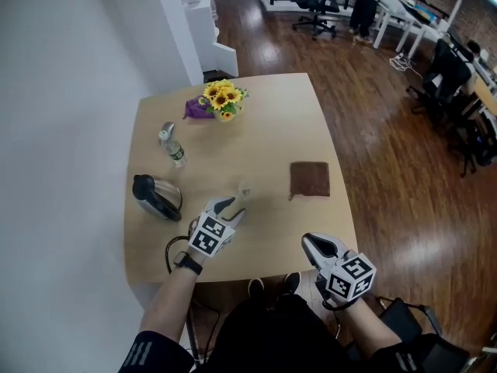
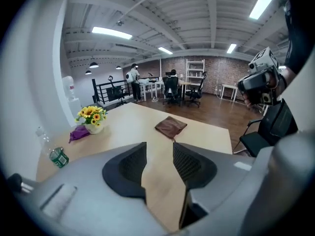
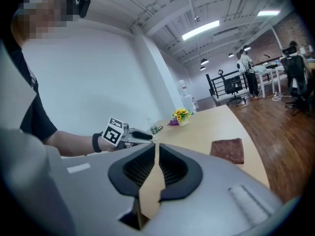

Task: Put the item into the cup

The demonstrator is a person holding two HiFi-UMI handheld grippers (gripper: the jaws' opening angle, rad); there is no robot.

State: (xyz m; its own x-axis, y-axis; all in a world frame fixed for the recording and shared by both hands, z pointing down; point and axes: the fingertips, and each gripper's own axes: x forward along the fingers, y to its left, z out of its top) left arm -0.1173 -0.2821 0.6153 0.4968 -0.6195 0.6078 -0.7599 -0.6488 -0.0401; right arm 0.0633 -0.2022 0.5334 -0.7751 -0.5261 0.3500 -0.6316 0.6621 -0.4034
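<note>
left gripper (image 1: 230, 209) open, empty | right gripper (image 1: 319, 245) nearly closed, empty | small clear cup (image 1: 245, 189), seemingly, on bench (image 1: 268, 123) just ahead of left | item unidentified | advice: locate item, grip squarely, lower over rim

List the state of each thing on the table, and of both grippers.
Left gripper: jaws apart, nothing between them.
Right gripper: jaws nearly together, nothing between them.
Bottle: standing upright.
Kettle: standing upright.
Brown cloth: folded, lying flat.
Sunflowers: upright in their pot.
Purple cloth: crumpled beside the sunflowers.
</note>
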